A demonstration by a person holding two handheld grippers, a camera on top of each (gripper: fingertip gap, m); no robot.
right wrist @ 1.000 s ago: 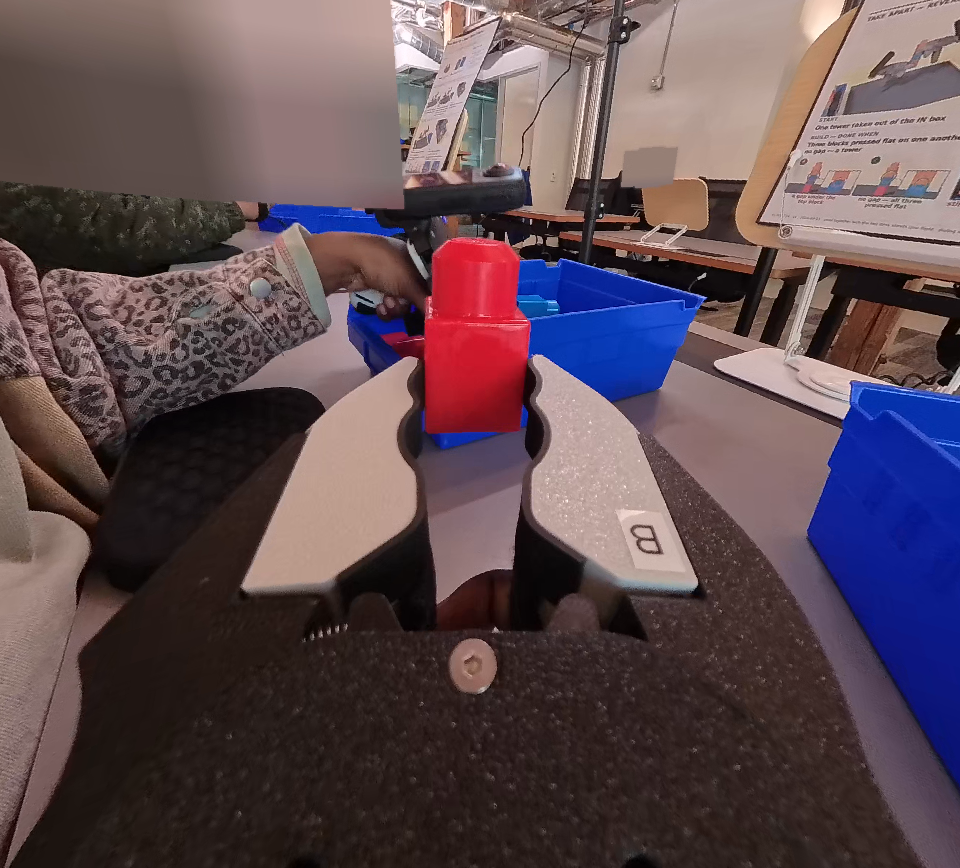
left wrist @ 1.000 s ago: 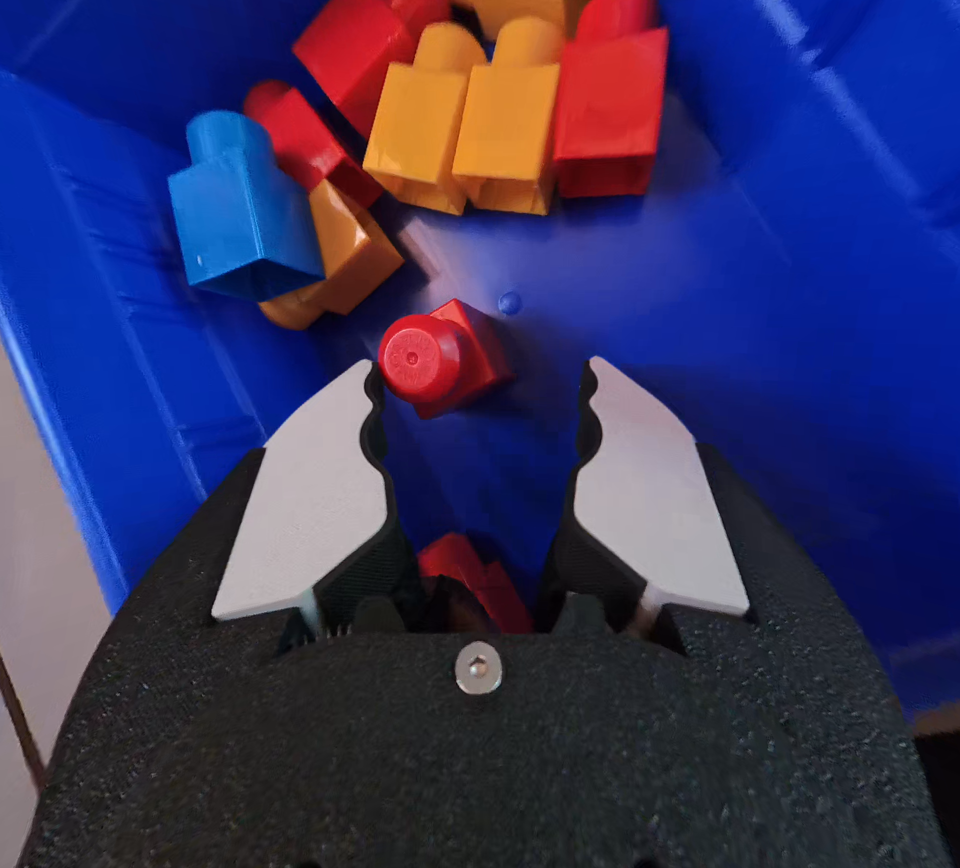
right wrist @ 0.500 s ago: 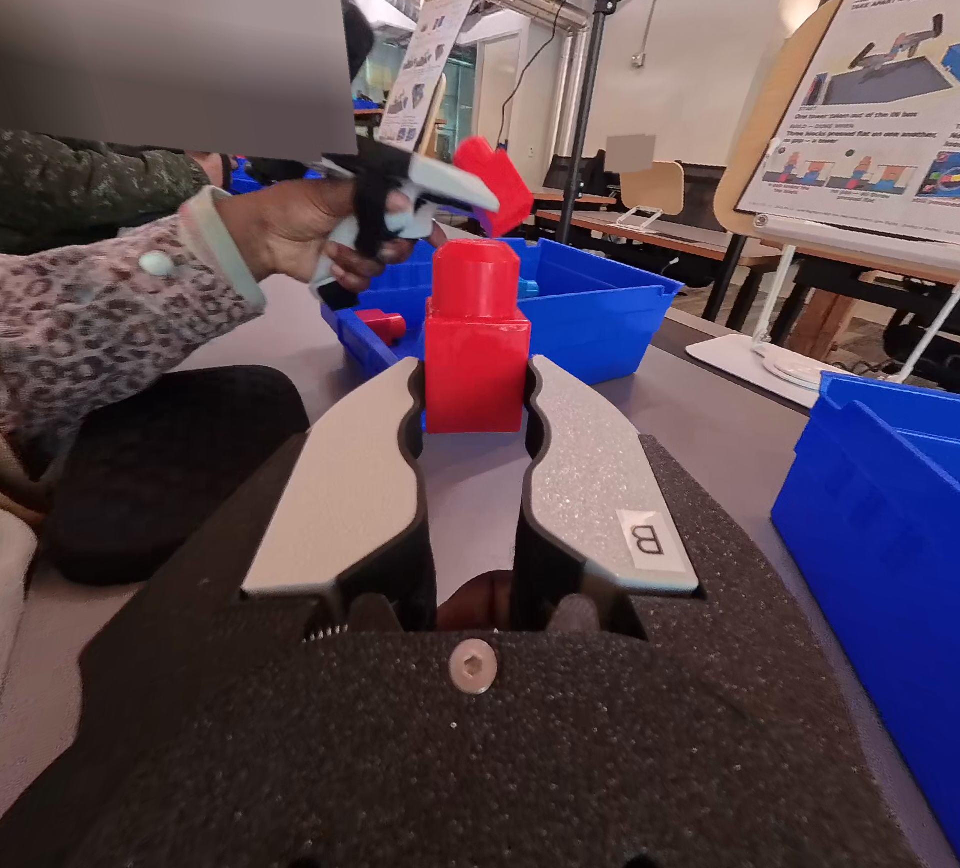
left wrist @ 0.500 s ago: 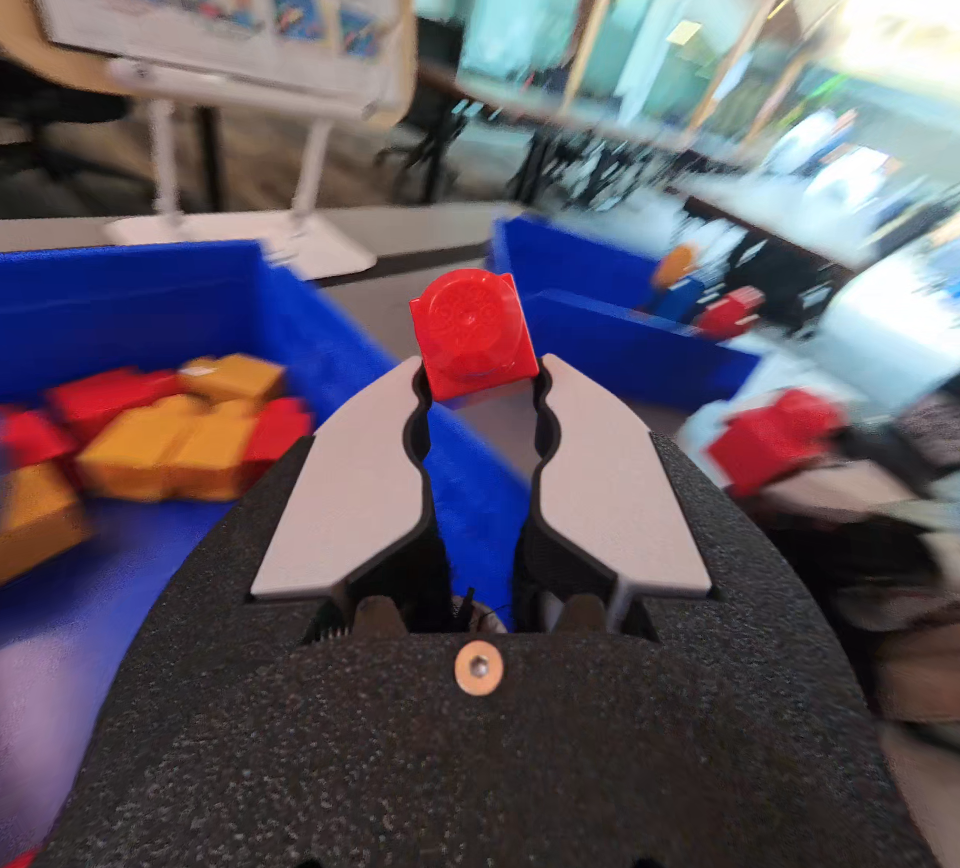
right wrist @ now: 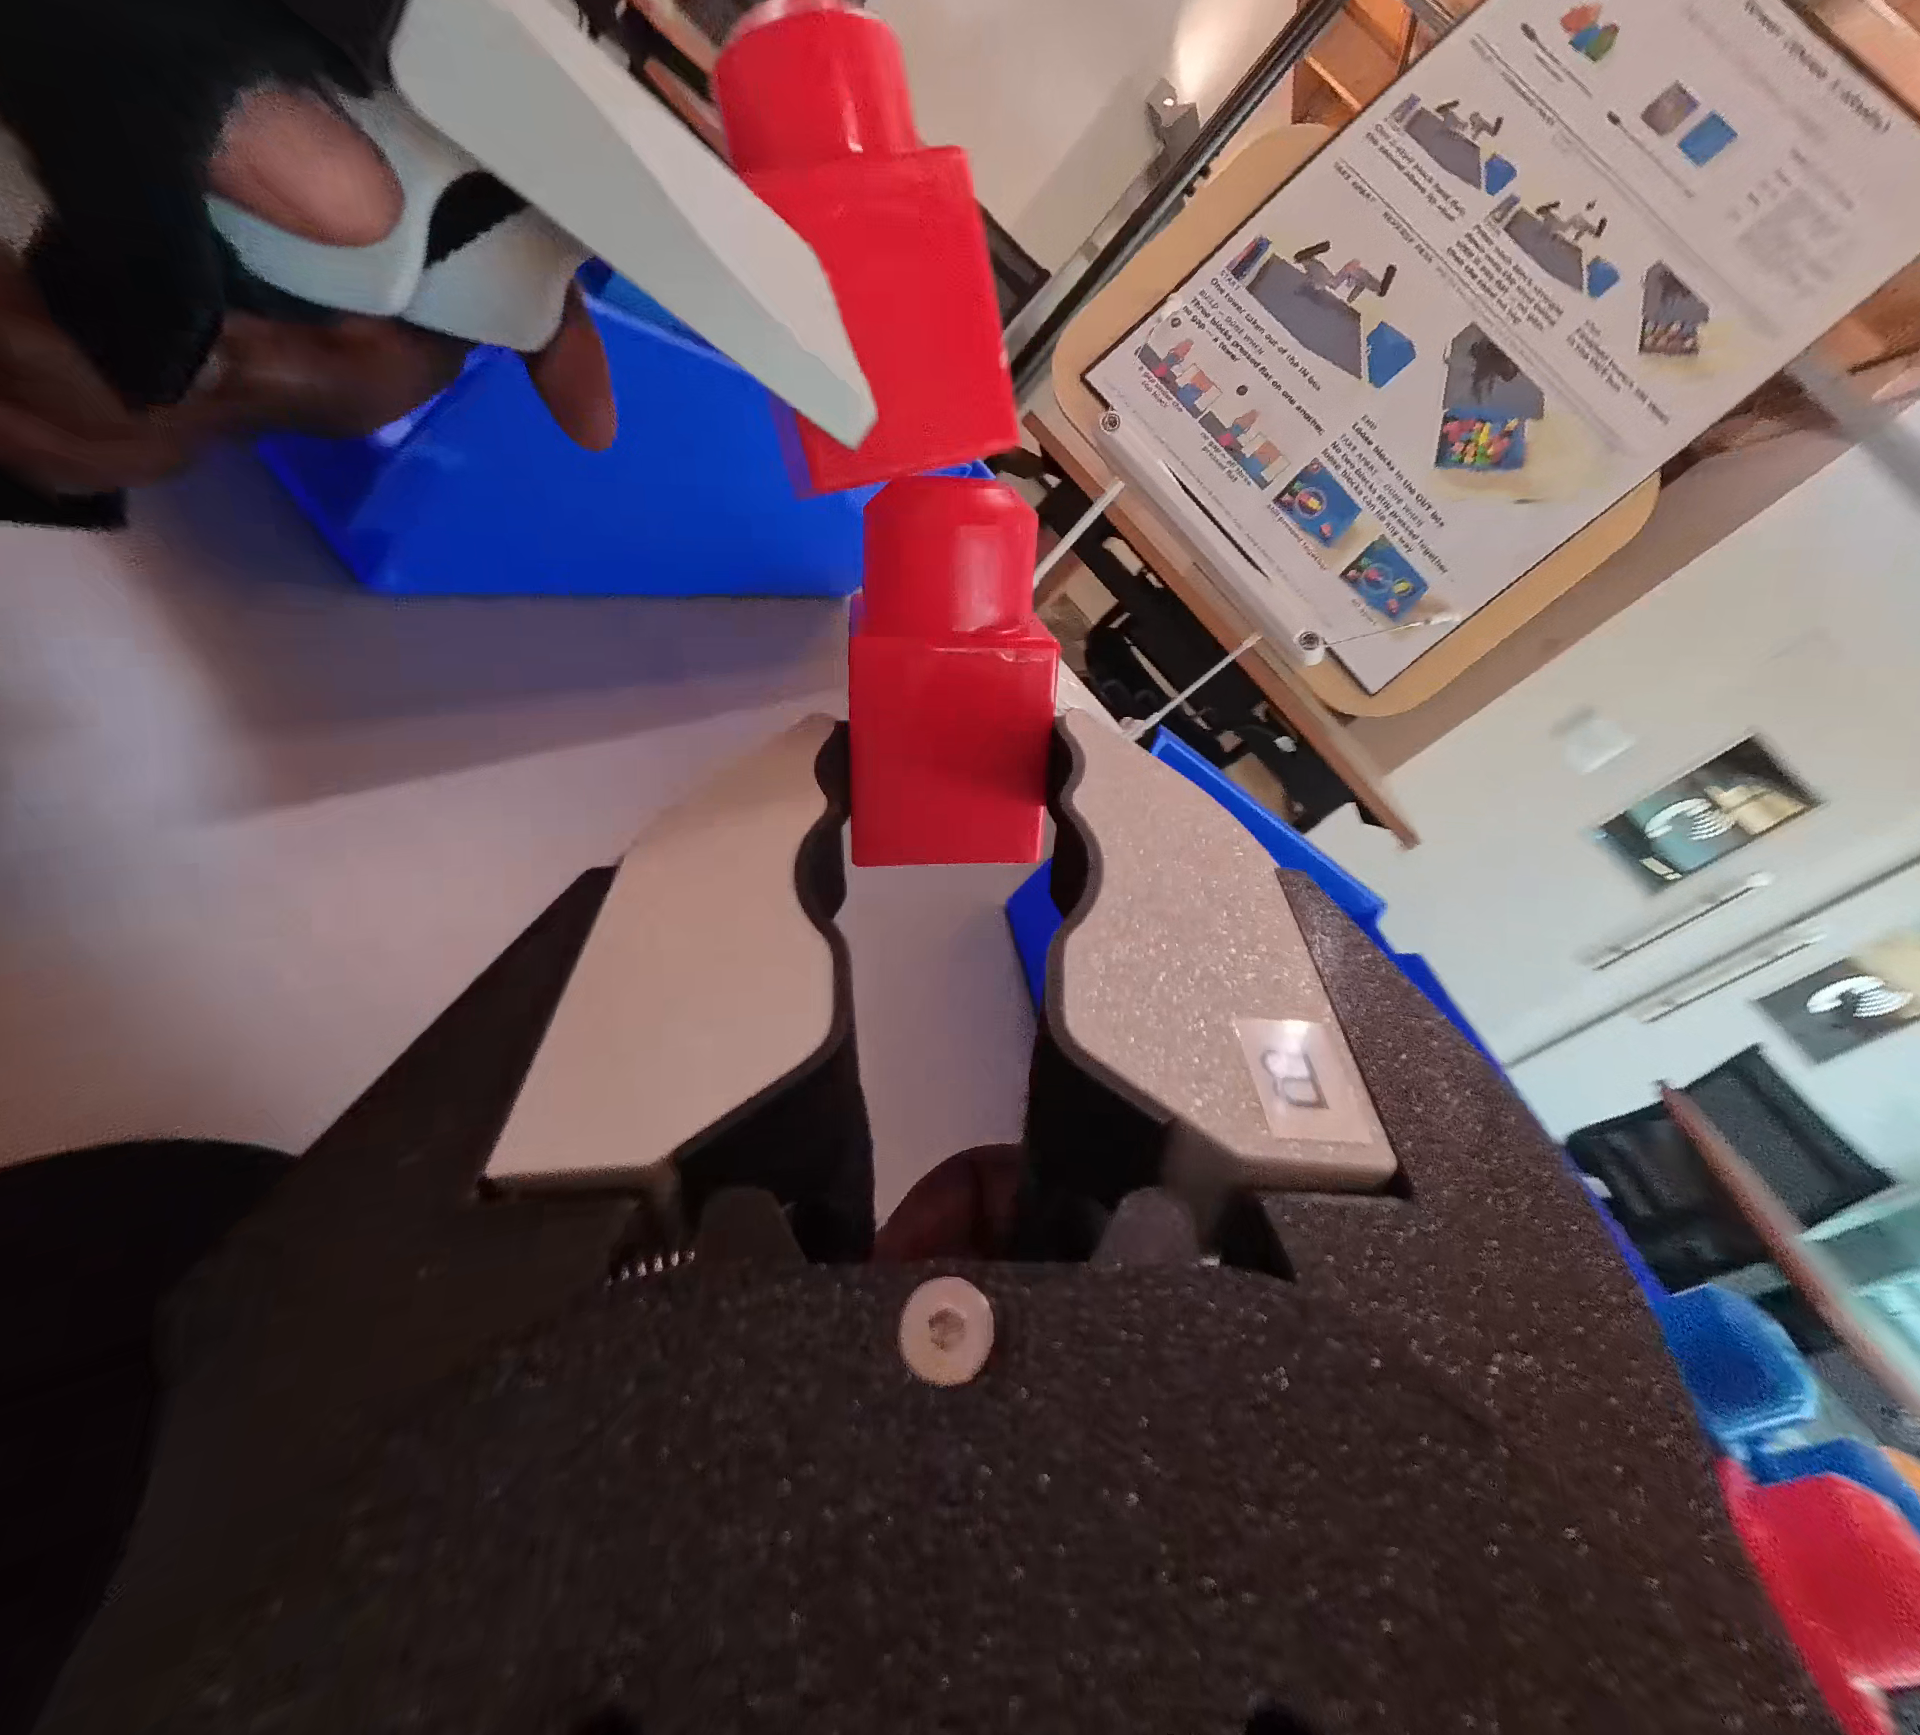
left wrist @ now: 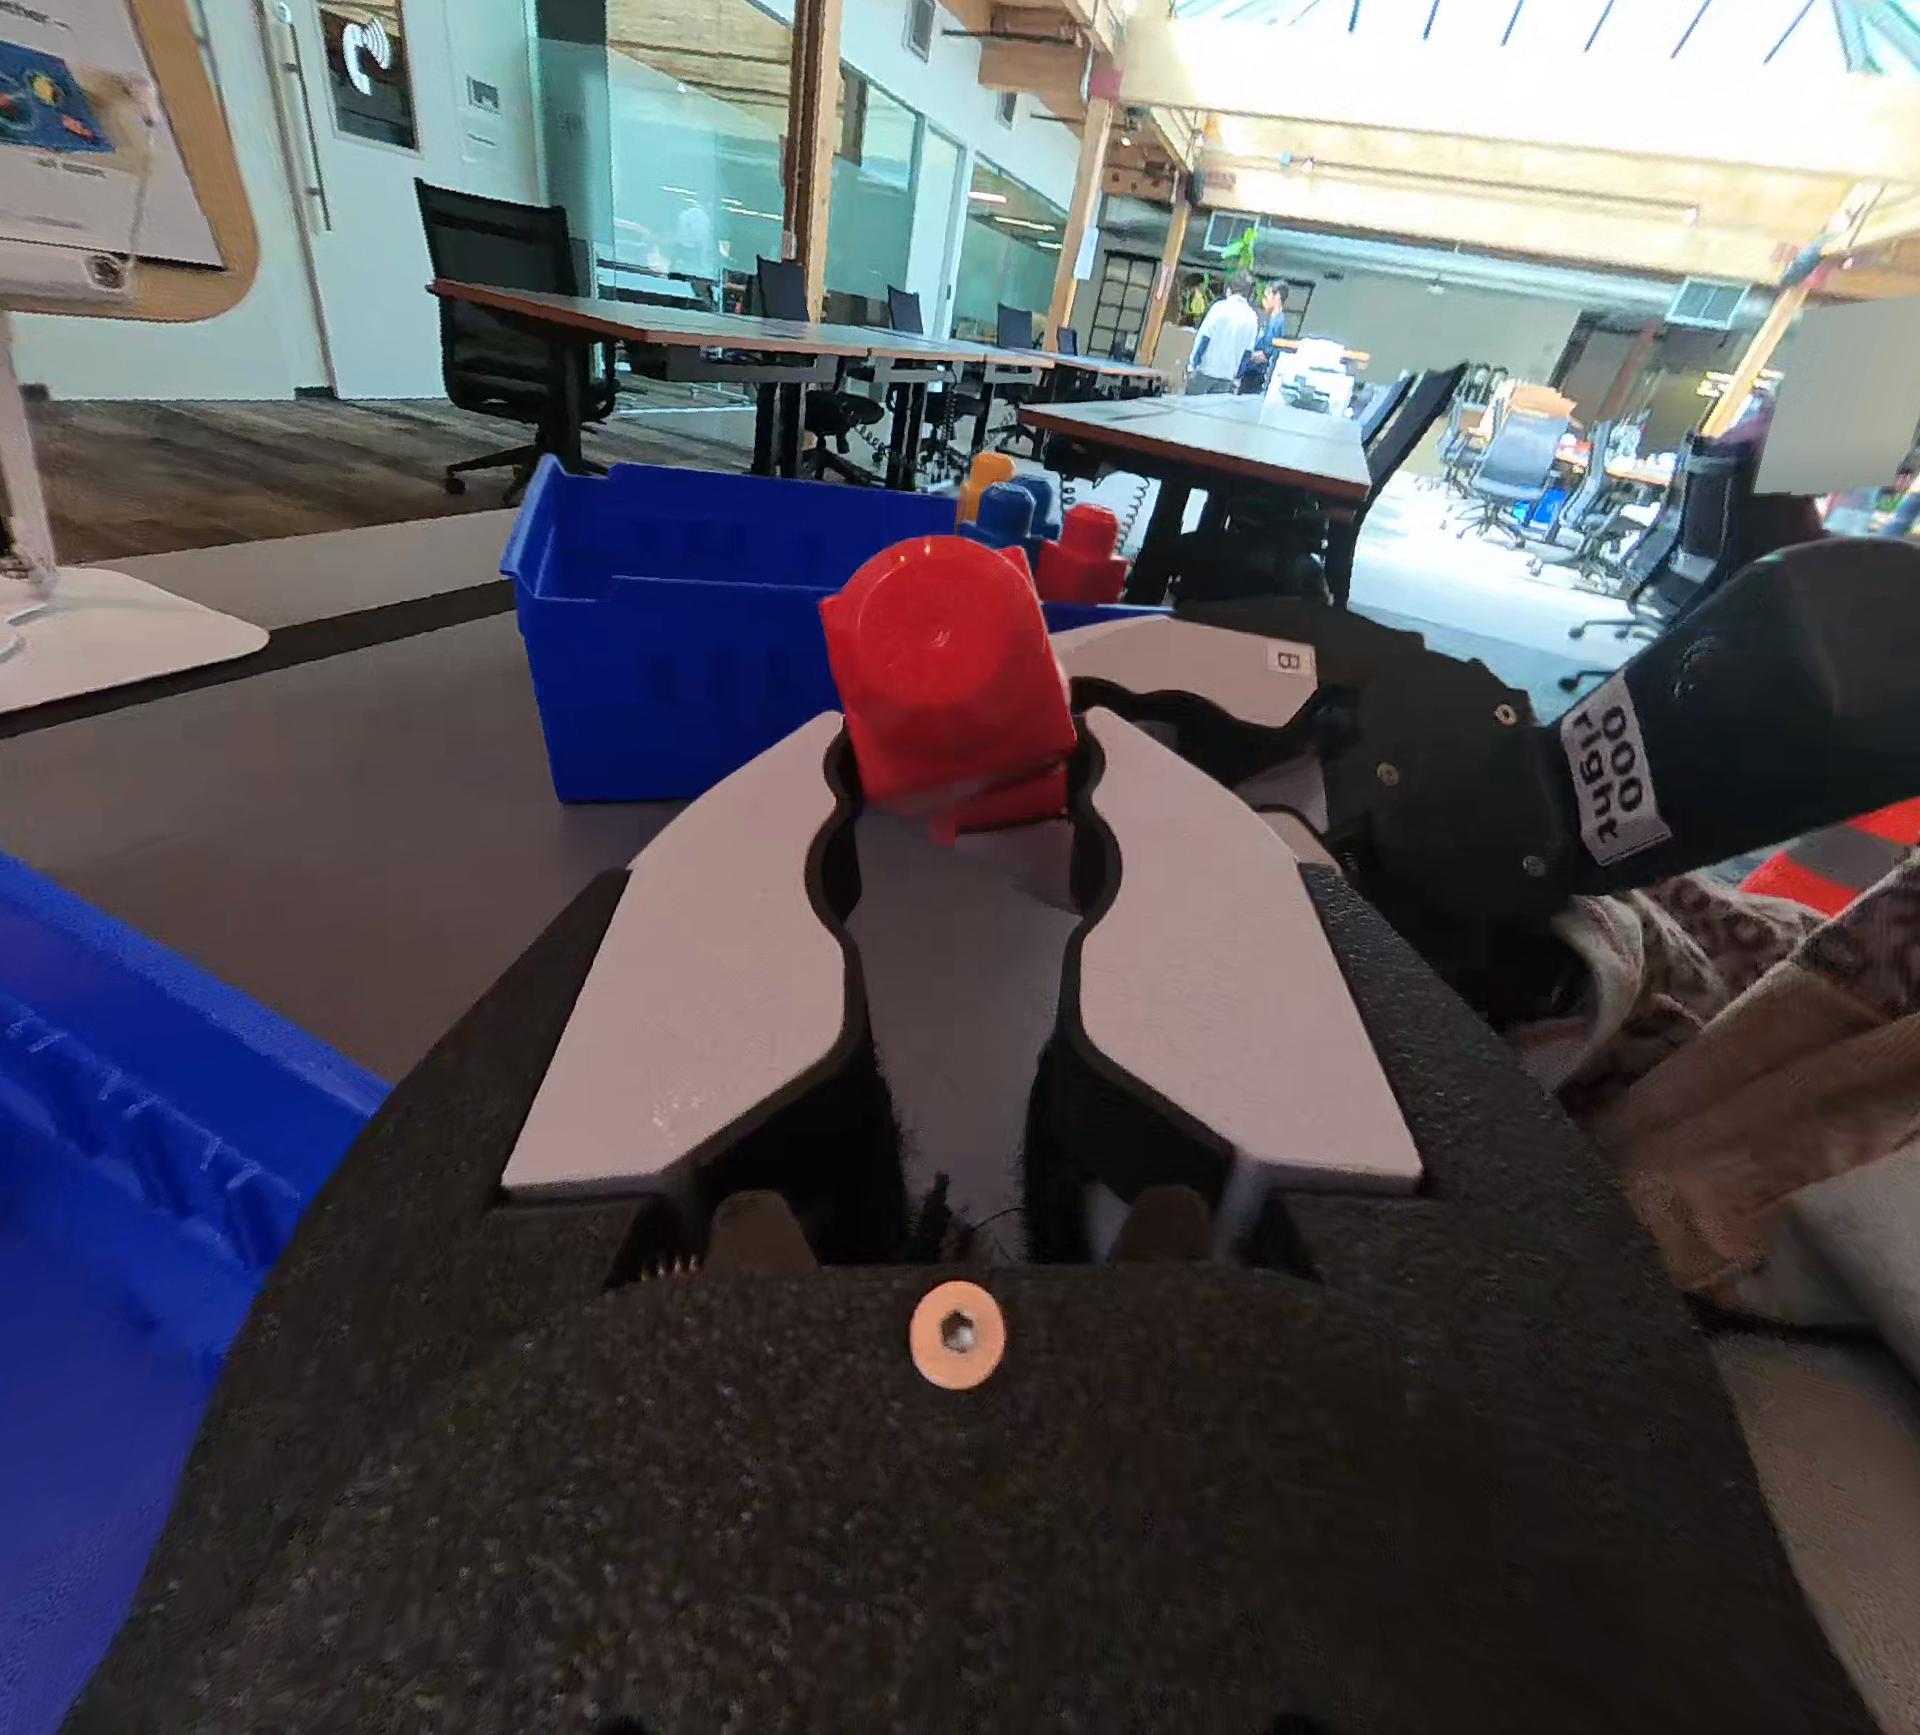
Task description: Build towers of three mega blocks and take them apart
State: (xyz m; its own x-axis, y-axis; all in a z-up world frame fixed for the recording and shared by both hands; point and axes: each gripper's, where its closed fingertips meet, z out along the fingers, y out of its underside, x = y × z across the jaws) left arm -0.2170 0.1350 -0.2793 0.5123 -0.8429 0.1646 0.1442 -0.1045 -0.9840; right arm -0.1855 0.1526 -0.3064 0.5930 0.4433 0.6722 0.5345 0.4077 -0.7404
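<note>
Two red blocks in play, one per gripper. Right gripper (right wrist: 948, 781) pinches the lower red block (right wrist: 948, 729) upright over the bench (left wrist: 312, 812); left gripper (left wrist: 961, 766) clamps the upper red block (right wrist: 883, 251), its base just above the lower one's stud. Two blue bins (left wrist: 665, 646) show in the left wrist view.

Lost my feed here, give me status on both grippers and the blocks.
Left gripper shut on upper red block. Right gripper shut on lower red block. Upper sits just above lower's stud, not pressed on. Nothing between.
</note>
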